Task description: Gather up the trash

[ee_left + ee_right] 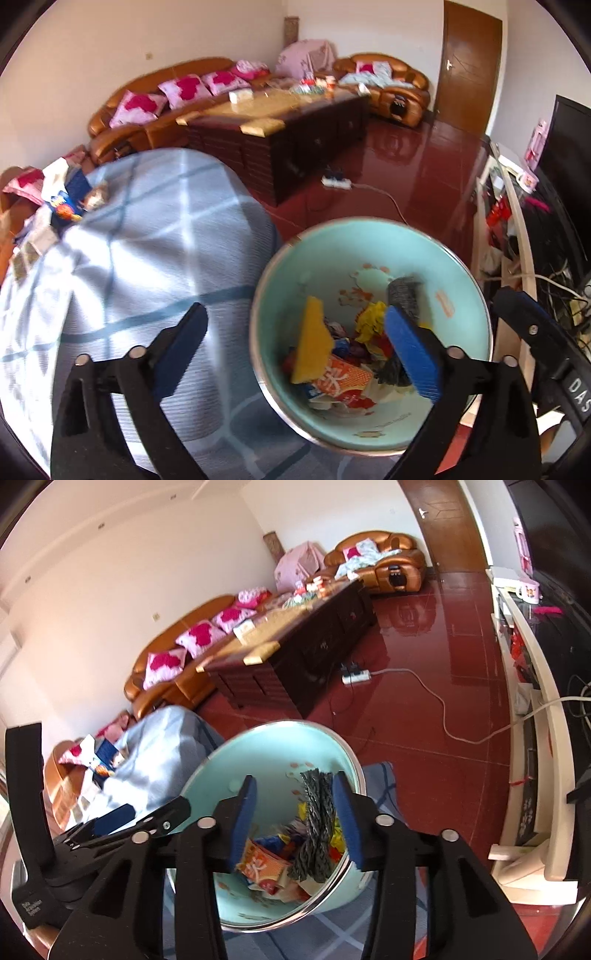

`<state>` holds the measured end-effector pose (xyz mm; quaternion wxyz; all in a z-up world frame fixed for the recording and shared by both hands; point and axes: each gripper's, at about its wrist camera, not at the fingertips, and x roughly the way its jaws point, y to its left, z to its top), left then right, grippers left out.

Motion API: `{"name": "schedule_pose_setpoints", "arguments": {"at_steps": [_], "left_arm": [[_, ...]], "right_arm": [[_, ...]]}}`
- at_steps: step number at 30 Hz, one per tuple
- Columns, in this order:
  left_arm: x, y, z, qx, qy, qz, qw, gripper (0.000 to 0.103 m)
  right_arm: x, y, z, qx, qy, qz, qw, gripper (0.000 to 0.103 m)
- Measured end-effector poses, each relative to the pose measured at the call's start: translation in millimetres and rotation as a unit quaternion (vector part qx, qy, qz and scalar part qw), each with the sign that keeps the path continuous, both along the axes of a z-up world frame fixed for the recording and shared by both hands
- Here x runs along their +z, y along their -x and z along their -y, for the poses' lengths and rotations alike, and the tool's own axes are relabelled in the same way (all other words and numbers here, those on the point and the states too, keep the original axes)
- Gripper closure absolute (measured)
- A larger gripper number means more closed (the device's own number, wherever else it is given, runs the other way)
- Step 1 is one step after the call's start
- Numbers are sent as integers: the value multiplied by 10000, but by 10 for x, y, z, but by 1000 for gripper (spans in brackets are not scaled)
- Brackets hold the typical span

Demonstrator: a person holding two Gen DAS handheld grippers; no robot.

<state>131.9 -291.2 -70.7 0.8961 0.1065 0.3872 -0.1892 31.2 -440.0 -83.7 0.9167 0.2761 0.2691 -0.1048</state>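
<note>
A turquoise basin (369, 220) (229, 742) holds several wrappers and scraps of paper. In the left wrist view a yellow sponge (314, 339) stands on edge on that trash, between the wide-apart fingers of my left gripper (295, 308) and touching neither, so the gripper is open. A grey knitted cloth (317, 823) (404, 295) hangs into the basin beside the right-hand pad of my right gripper (295, 779). There is a clear gap to the other pad, so the right gripper is open. Both grippers hover over the basin's mouth.
A light blue checked cloth (147, 240) covers a rounded bulk left of the basin, with packets (66, 206) at its far edge. Beyond are a dark coffee table (295, 129), an orange sofa (166, 92), a power strip with cable (354, 675) on the red floor, and a TV stand (546, 716) on the right.
</note>
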Motion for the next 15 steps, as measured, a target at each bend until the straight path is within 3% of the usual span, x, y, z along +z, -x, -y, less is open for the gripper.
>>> {"name": "schedule_pose_setpoints", "arguments": {"at_steps": [2, 3, 8, 15], "left_arm": [[62, 66, -72, 16, -36, 179, 9998, 6], [82, 90, -106, 29, -52, 240, 9997, 6], [167, 174, -342, 230, -183, 452, 9985, 6], [205, 312, -873, 575, -218, 530, 9967, 6]], "right_arm": [[39, 58, -36, -58, -2, 97, 9999, 30], [61, 89, -65, -97, 13, 144, 9998, 27], [159, 107, -299, 3, 241, 58, 9997, 16], [243, 147, -654, 93, 497, -140, 9986, 11]]}}
